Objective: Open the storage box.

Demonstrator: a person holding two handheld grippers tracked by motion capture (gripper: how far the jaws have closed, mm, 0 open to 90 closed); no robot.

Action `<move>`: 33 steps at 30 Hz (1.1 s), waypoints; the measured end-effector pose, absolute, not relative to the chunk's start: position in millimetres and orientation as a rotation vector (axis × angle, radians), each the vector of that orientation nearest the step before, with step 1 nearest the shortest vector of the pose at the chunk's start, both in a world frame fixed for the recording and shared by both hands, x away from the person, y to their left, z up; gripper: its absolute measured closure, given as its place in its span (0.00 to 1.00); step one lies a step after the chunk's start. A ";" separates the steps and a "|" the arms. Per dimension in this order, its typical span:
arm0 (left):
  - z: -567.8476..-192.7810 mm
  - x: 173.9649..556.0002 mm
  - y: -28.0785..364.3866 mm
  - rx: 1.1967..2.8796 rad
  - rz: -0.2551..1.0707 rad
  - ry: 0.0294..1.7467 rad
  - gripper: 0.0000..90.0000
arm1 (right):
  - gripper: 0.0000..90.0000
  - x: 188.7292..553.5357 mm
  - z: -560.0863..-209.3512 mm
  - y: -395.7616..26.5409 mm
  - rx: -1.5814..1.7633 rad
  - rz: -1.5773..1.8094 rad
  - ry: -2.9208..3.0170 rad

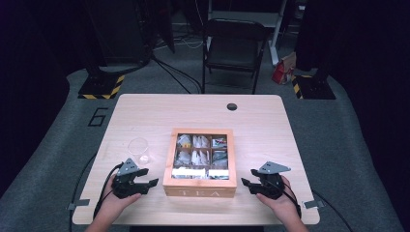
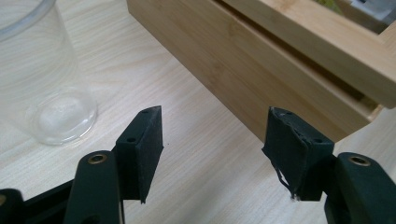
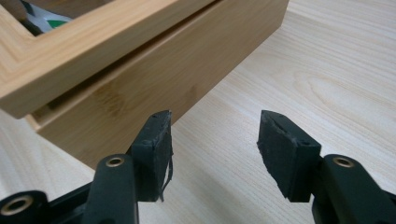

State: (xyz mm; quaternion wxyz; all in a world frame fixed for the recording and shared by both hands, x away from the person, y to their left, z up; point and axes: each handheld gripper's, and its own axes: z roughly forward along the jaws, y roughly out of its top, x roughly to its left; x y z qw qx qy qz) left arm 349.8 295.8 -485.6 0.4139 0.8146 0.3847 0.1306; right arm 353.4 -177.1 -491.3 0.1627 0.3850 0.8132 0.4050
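The wooden tea box (image 1: 199, 185) stands mid-table between the left gripper (image 1: 147, 180) and the right gripper (image 1: 246, 184), blocking a straight path between them. A clear glass (image 1: 139, 149) stands just beyond the left gripper. Bare table (image 1: 193, 108) lies open on the far side and right of the box.

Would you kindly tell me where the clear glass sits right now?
In the high view the glass stands upright on the table, left of the tea box and just beyond the left gripper.
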 end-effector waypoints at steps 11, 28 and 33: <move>-474.8 345.2 300.1 1.999 0.341 0.992 0.45 | 0.51 345.8 -478.2 -176.1 1.069 1.187 2.319; -463.8 341.9 297.0 2.025 0.347 0.976 0.48 | 0.51 338.8 -460.3 -169.0 1.023 1.167 2.340; -453.1 339.3 297.8 2.015 0.339 0.978 0.49 | 0.49 338.2 -450.0 -170.1 1.018 1.174 2.327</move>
